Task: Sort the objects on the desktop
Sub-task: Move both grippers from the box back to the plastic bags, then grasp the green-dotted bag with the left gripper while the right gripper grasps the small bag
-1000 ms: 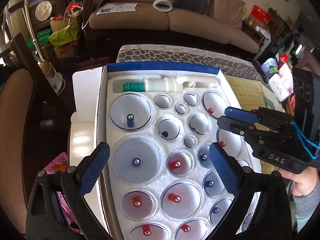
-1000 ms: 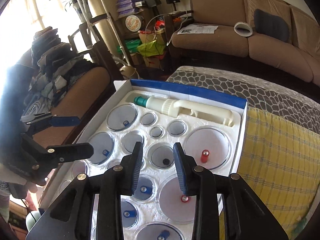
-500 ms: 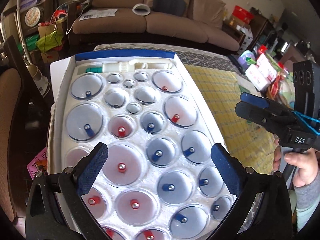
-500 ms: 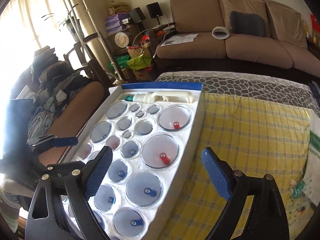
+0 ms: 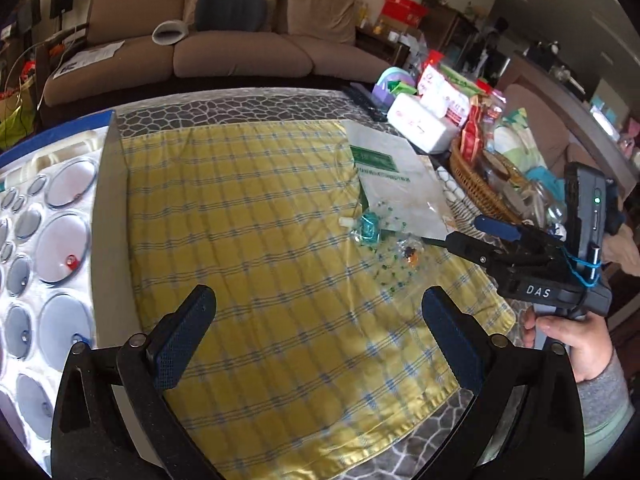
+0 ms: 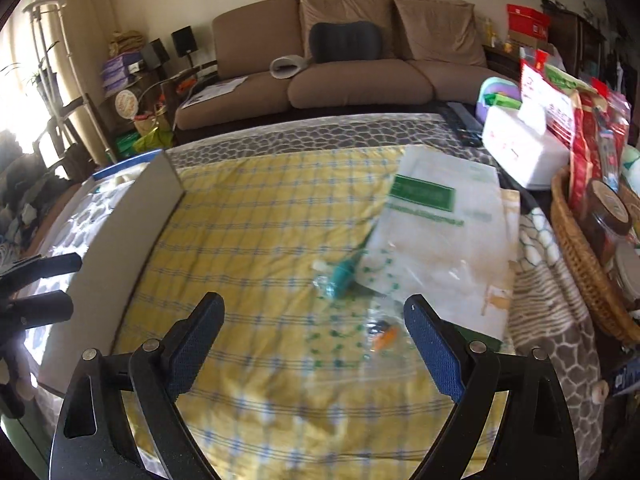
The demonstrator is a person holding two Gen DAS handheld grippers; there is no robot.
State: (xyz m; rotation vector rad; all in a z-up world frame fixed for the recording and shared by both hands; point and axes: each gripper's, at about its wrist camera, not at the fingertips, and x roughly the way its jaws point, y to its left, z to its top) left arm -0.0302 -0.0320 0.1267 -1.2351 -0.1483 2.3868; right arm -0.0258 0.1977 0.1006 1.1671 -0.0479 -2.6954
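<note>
A white box of clear cupping cups point(image 5: 48, 240) lies at the left on the yellow checked cloth point(image 5: 260, 260); its side wall shows in the right wrist view point(image 6: 120, 248). A clear plastic bag with a teal part point(image 5: 366, 230) and a small orange piece point(image 5: 410, 256) lies at the cloth's right; it also shows in the right wrist view point(image 6: 344, 276). A white plastic bag with green print point(image 6: 436, 232) lies behind it. My left gripper point(image 5: 316, 344) is open and empty above the cloth. My right gripper point(image 6: 314, 348) is open and empty, just before the clear bag.
A wicker basket of jars and packets point(image 6: 592, 248) stands at the right edge. A white tissue pack point(image 6: 524, 144) and a remote point(image 6: 464, 124) lie at the back right. A brown sofa point(image 6: 340, 68) is behind the table. A chair stands left of the box.
Both grippers swung right, from over the cupping box to over the yellow cloth. The right gripper, nearly shut a second ago, has opened wide. The clear bag has come into view.
</note>
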